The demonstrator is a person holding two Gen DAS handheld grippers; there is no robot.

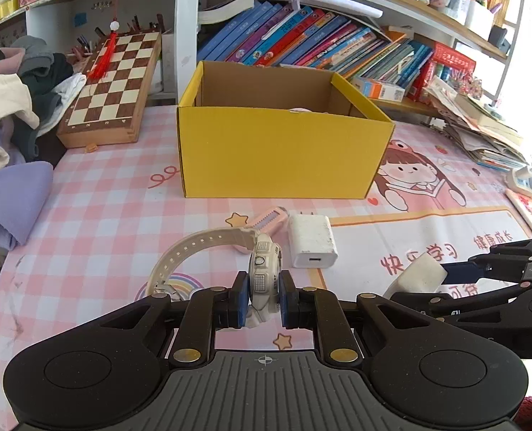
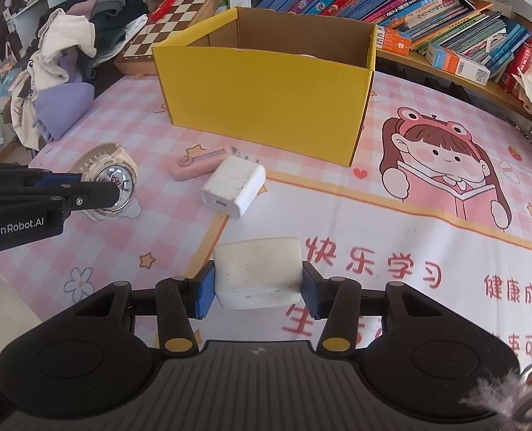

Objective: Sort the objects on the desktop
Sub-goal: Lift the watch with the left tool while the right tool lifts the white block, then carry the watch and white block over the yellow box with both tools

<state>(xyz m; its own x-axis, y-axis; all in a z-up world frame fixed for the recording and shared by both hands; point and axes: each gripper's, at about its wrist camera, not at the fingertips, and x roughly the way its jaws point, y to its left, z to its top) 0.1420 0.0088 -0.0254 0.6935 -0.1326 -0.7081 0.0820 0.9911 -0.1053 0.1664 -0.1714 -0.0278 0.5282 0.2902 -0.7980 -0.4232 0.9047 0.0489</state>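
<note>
My left gripper is shut on a white wristwatch, gripping its case by the sides; the strap curves off to the left. The watch also shows in the right wrist view. My right gripper is shut on a white rectangular block, also visible at the right in the left wrist view. A white charger plug and a pink utility knife lie on the mat before an open yellow cardboard box.
A folded chessboard lies at the back left beside a pile of clothes. Leaning books fill the shelf behind the box. Stacked papers sit at the right. The table has a pink checked mat.
</note>
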